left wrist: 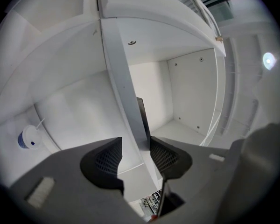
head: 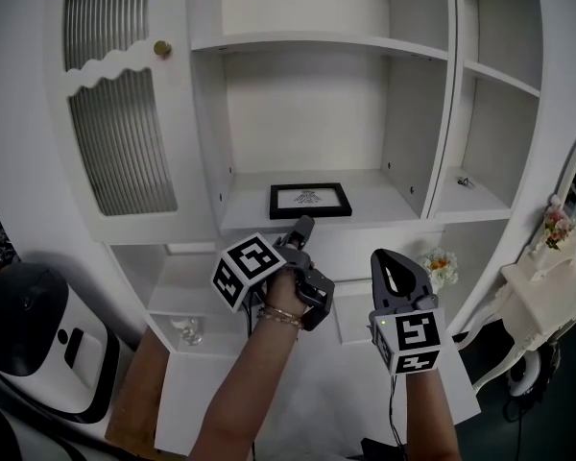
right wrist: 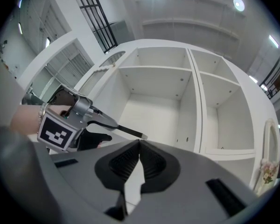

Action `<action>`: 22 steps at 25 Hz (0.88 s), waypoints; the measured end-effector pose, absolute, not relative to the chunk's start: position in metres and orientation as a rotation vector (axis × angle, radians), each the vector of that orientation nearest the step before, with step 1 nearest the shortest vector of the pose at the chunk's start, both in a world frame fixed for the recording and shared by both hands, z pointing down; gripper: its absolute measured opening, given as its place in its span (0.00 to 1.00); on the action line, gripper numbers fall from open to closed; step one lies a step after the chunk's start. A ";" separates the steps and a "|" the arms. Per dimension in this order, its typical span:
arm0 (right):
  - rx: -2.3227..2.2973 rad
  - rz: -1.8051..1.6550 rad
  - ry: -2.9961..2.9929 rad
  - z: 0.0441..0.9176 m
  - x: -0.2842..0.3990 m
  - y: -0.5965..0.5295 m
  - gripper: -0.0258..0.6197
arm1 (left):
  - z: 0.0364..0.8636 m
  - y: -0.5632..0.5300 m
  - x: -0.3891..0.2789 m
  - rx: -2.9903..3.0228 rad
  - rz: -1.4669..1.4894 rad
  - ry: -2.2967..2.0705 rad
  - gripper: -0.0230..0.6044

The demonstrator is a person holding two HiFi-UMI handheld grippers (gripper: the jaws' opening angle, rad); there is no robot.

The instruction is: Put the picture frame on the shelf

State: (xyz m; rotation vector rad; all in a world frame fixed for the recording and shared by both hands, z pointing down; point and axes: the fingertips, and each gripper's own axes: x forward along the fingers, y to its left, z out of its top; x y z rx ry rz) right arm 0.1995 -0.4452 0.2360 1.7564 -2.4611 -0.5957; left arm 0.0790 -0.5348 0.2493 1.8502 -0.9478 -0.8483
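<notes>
Shows the picture frame (head: 310, 201) already on the middle shelf (head: 389, 200) of the white cabinet (head: 206, 113), set back from the front edge, with a black border round a pale print. Hard to say whether it lies flat or leans on a stand; appears only as a dark strip seen edge-on in the left gripper view.

Puts the left gripper (head: 302, 230) just in front of that shelf's edge, fingers spread and pinching nothing, with the white edge crossing the gap beyond them. Puts the right gripper (head: 394, 262) lower and to the right, apart from the shelf, fingers pressed together and empty.

Reads as placement done, or nearly so. Likely a light, stiff thing, with a smooth border and a front that is probably glazed and fragile. Best taken by 1 side rail near its middle, fingers across front and back, off the glass. With 2 grippers, 1 rail each. Calls for a gentle squeeze only.
</notes>
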 end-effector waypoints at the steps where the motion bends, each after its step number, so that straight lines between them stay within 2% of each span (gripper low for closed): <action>1: 1.758 -0.599 -2.460 0.235 0.199 -0.444 0.05 | 0.250 -0.532 0.078 1.873 -0.843 -0.964 0.31; 9: 1.779 -0.617 -2.467 0.229 0.198 -0.433 0.05 | 0.234 -0.500 0.057 2.146 -0.780 -1.206 0.31; 22: 1.814 -0.644 -2.456 0.229 0.194 -0.412 0.05 | 0.218 -0.445 0.056 2.763 -0.426 -1.712 0.31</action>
